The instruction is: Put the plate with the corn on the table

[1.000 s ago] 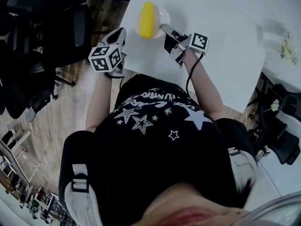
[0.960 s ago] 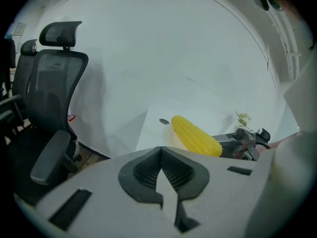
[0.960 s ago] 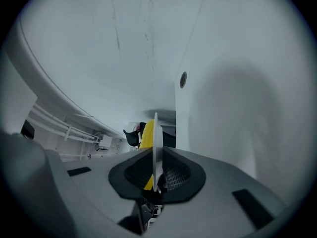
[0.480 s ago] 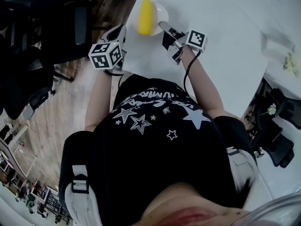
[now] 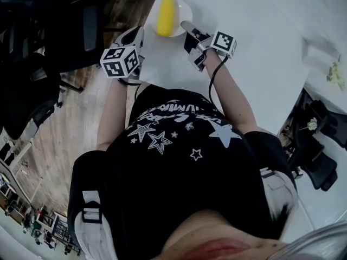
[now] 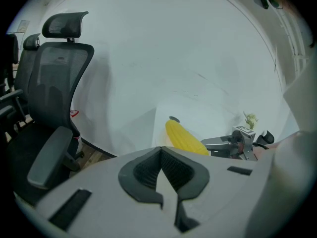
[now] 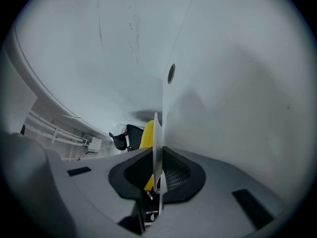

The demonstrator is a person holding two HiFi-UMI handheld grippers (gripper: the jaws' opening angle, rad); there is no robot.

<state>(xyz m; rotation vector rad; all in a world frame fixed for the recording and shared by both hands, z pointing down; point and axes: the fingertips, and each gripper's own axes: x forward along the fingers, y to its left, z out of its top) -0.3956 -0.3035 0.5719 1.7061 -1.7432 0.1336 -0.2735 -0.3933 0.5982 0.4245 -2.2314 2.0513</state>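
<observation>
The right claw is clamping the rim of the white plate. In the right gripper view the plate is showing edge-on, as a thin blade running straight out between the two dark pads, which are pressing on it from either side. Just past the tips of this claw, the yellow corn is lying on the plate's upper face. The white worktop is sitting close against the plate's other face, and no view is showing whether the plate is touching it or hanging just clear of it. Seen from the head view, the plate is reaching ahead of the right claw, over the near corner of the worktop.

The left claw is holding its jaws pressed together with nothing between them. It is hanging off the worktop's edge, well to the left of the right claw, with wooden floor under it. Ahead of the left claw and a little to its right, the corn is showing again, with the right claw reaching in just beyond it. Farther off to the left claw's left, a black office chair is standing on the floor.
</observation>
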